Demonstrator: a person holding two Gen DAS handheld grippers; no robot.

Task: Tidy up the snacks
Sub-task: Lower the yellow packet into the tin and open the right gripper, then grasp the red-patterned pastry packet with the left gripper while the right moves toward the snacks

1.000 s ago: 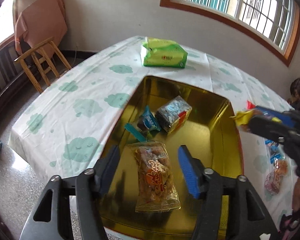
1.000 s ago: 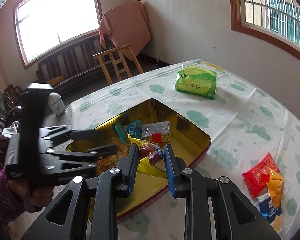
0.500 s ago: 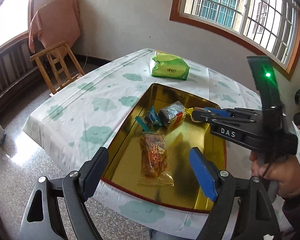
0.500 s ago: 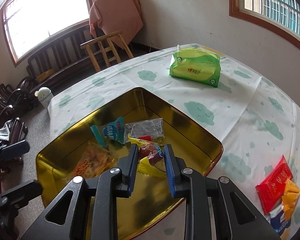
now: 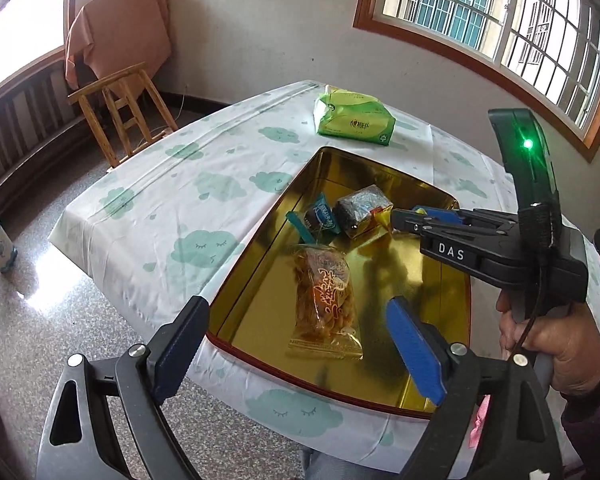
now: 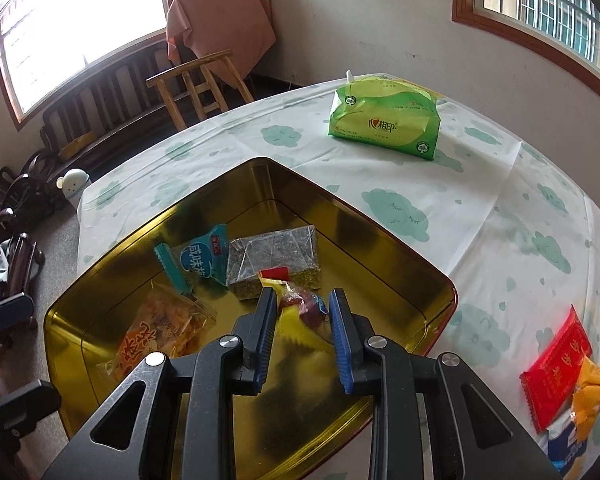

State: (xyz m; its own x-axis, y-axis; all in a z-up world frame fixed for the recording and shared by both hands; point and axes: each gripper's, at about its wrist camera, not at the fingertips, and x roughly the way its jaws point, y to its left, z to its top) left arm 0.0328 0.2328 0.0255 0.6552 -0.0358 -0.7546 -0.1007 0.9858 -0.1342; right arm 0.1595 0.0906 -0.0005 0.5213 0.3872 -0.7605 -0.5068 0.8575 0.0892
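Directly beneath the right tool (image 6: pixel 302 312), which is gripping a yellow snack packet (image 6: pixel 300 326), the gold tin (image 6: pixel 380 236) is waiting.

Wooden chair (image 5: pixel 120 112) beside white wall, barred windows (image 5: pixel 500 20).

The blue packet (image 6: pixel 558 446) at the near right is cut off by the picture's edge. The right gripper (image 6: pixel 303 312) hides most of the yellow packet (image 6: pixel 296 330), so its print is unreadable.
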